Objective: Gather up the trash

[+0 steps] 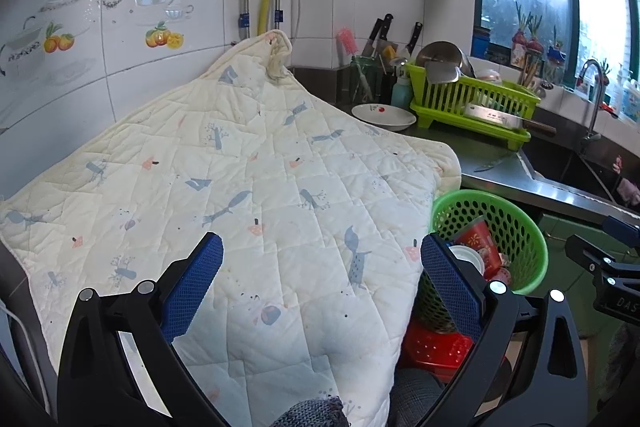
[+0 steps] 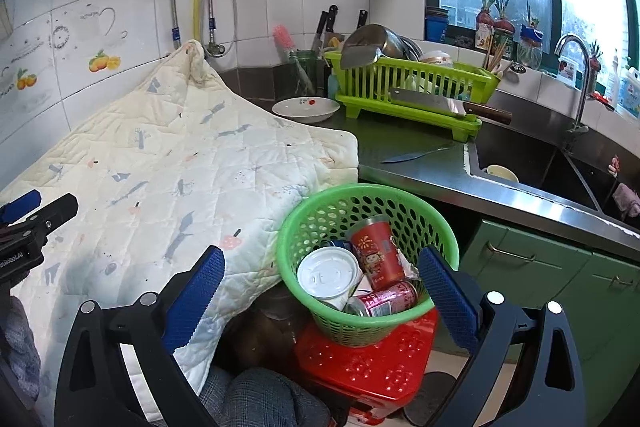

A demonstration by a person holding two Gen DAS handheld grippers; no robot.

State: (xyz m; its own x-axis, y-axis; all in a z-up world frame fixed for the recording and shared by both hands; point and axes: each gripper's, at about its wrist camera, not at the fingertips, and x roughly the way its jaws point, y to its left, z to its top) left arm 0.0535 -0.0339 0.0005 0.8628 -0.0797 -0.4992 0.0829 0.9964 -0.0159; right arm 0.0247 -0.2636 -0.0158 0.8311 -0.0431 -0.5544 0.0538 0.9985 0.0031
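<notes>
- Now both tongs stand wide apart and grip nothing: the left tongs (image 1: pixel 322 281) hover over the quilt (image 1: pixel 240 187), the right tongs (image 2: pixel 322 291) over the basket (image 2: pixel 440 227).
- One green basket sits on one red stool (image 2: pixel 360 359), just beside the desk (image 2: pixel 420 163) edge; the quilt's corner hangs touching its rim.
- Trash in the basket, counted from the right wrist view: one red paper cup (image 2: pixel 378 253) leaning upright, one white lidded cup (image 2: pixel 330 277) tilted toward the camera, one pink can (image 2: pixel 384 301) lying on its side at the front, and part of one blue can (image 2: pixel 338 245) behind the white cup. A scrap of crumpled wrapper shows at the right; what it is I cannot tell.
- One quilt, cream with blue and pink prints, covers the left part of the desk and rises against the tiled wall.
- One white dish (image 2: pixel 306 109) rests on the desk just past the quilt.
- One green rack (image 2: pixel 412 87) stands beside the dish, with one cleaver (image 2: pixel 448 107) laid across its front edge.
- One small knife (image 2: pixel 416 153) lies flat on the bare desk between rack and basket.
- One sink (image 2: pixel 520 155) at right holds one pale bowl (image 2: pixel 502 171); one tap (image 2: pixel 580 83) arches over it.
- Three black knife handles stick up in the corner, near one pink brush (image 2: pixel 284 37).
</notes>
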